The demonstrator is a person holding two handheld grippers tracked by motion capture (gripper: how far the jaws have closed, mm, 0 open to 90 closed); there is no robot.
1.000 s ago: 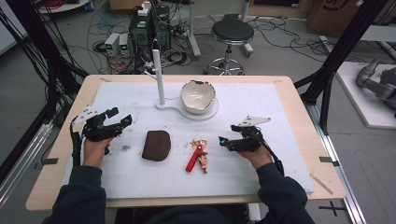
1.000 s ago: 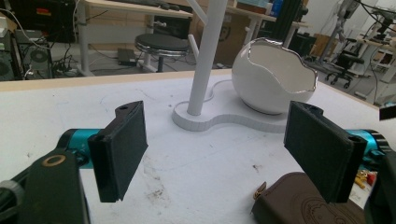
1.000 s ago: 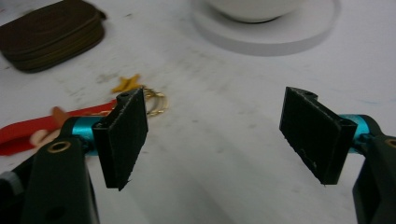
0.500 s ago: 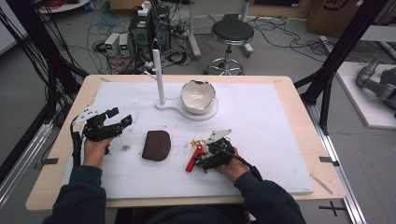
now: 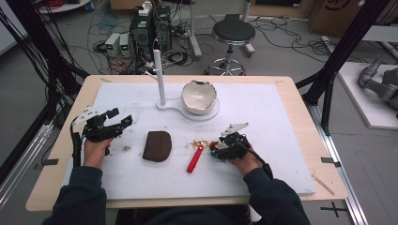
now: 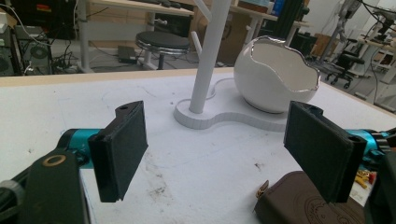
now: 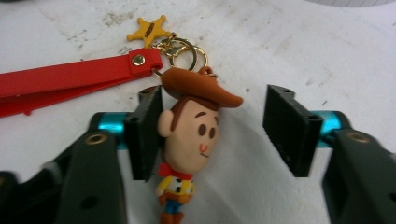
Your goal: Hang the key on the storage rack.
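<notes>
one white mat [image 5: 281,122] covers the wooden table [image 5: 300,101].

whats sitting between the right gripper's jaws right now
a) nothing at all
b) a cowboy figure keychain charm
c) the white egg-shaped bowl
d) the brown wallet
b: in the right gripper view the cowboy figure lies between the right gripper pads, against one pad with a gap to the other; its jaws have just been closing.

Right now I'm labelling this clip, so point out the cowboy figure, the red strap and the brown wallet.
cowboy figure [image 7: 189,133]: right gripper view, on its face.
red strap [image 7: 65,79]: right gripper view, mid-length of the band.
brown wallet [image 5: 157,146]: high view, centre of its top face.
</notes>
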